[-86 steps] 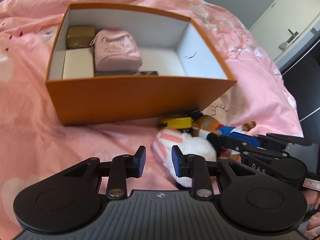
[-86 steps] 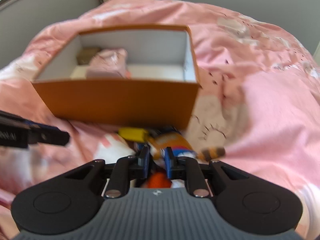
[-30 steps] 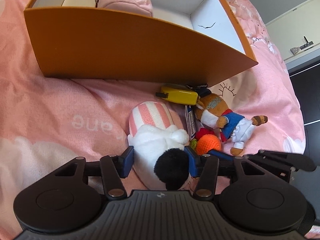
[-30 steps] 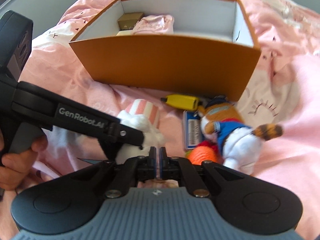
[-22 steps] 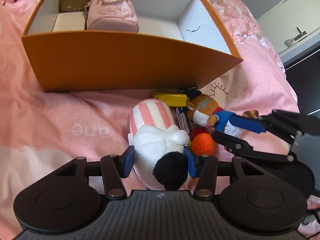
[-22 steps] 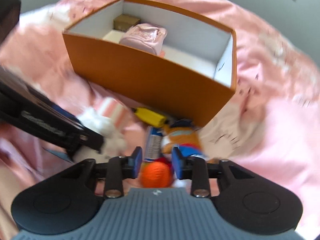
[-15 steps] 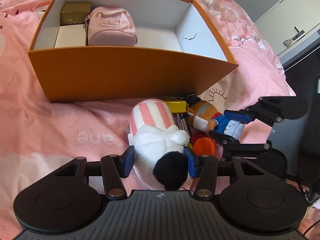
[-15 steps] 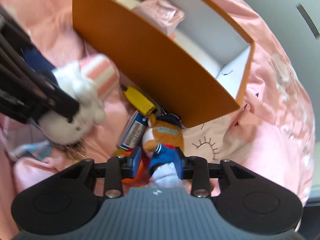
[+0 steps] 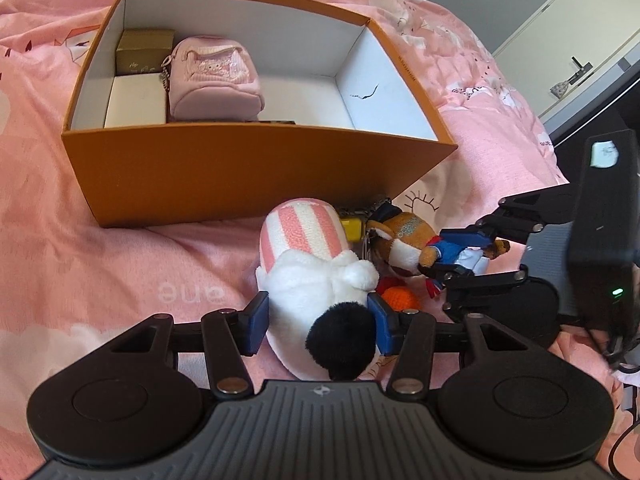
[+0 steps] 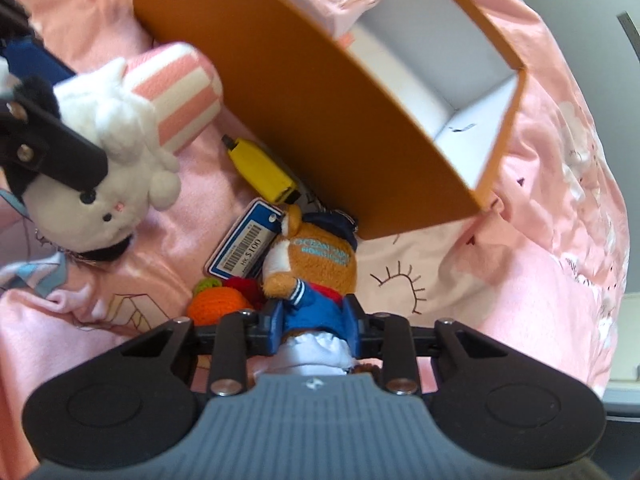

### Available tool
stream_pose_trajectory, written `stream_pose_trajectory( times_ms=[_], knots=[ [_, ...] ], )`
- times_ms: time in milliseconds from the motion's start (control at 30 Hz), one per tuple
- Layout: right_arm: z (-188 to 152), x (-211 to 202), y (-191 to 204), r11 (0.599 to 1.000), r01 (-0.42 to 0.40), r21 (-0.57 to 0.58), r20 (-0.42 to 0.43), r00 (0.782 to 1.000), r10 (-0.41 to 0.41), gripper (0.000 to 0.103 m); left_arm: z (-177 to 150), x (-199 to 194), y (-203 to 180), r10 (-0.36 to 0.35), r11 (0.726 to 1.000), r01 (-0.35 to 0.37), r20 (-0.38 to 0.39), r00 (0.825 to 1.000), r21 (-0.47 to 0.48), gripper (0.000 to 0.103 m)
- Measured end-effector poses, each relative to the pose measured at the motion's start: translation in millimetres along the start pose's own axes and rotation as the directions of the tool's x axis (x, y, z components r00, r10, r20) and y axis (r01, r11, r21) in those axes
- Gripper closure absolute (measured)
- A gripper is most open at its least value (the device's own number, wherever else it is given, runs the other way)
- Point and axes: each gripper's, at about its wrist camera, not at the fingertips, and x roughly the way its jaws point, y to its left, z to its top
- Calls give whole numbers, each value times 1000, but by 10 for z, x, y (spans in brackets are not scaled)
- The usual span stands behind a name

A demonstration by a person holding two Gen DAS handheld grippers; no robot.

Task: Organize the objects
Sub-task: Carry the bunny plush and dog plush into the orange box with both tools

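Left gripper (image 9: 318,328) — blue pads pressed against both flanks of a white plush rabbit (image 9: 320,280) with a black pom-pom tail and a pink-and-white striped end; the toy lies on the pink bedspread (image 9: 100,272) just in front of the orange box (image 9: 240,168). Right gripper (image 10: 314,326) — jaws closing on the blue-jacketed body of a brown plush fox (image 10: 316,264), which sits between them; printed lettering crosses its orange chest, and a dark cap tops its head. Beside the fox: an orange crocheted ball (image 10: 218,306), a blue-bordered price tag (image 10: 242,248), and a yellow rectangular item (image 10: 262,170) against the box wall. Inside the white-lined box: a pink miniature backpack (image 9: 214,78), a gold carton (image 9: 144,50) and a white carton (image 9: 136,98), grouped at the left end.
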Motion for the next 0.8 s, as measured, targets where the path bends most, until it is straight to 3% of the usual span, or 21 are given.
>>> stream_pose_trajectory(
  times_ms=[233,467,633,800],
  knots=[
    [-84,-546,-224,991,-56,122,112,993,43,71,54,-181,-125,-24,998,21,58,998,65,44],
    [-121,-961,-502,961,-150,233,249,964,90,71,214,-460,-182,-104,992,94,114,988,86,44],
    [-92,-1221,-723,925,-236,298,365,924,118,71,420,-702,-110,-134,990,126,161,978,63,44],
    [-8,-1410,-986,870,-314,380,489,866,99,71,793,-889,-37,-102,994,93,225,969,50,44]
  ],
)
